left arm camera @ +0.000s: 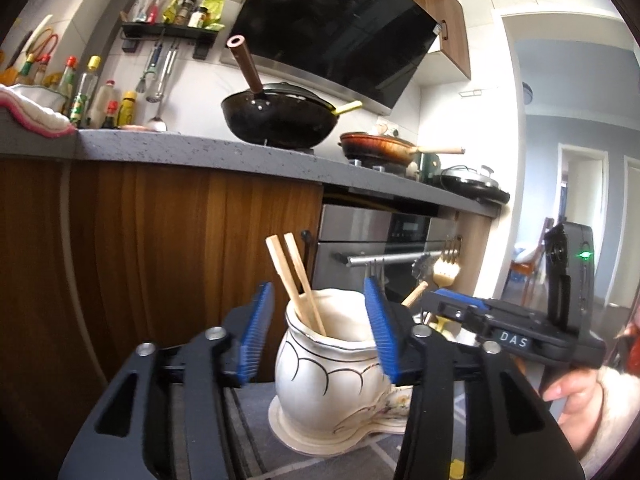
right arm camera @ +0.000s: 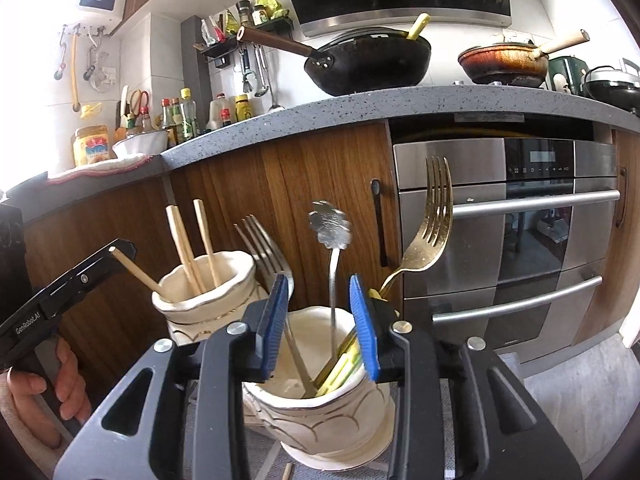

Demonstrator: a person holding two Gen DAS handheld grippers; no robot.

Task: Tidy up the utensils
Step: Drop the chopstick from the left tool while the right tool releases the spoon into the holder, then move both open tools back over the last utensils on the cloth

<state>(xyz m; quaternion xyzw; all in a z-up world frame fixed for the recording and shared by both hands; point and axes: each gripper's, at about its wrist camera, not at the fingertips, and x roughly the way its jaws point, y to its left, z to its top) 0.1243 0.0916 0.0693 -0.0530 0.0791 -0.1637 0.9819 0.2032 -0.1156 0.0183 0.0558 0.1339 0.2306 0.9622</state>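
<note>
The right cup hides the fork and spoon handle ends, the spoon bowl blurred

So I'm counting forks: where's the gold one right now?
In the right wrist view the gold fork stands tines up in the nearer cream jar, leaning right in front of the steel oven, right of the silver spoon.

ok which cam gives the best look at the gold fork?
Right wrist. There the gold fork shows whole, tines up, its handle running down into the near jar past the right gripper. The left wrist view catches only its tines beyond that gripper's body, handle hidden.
</note>
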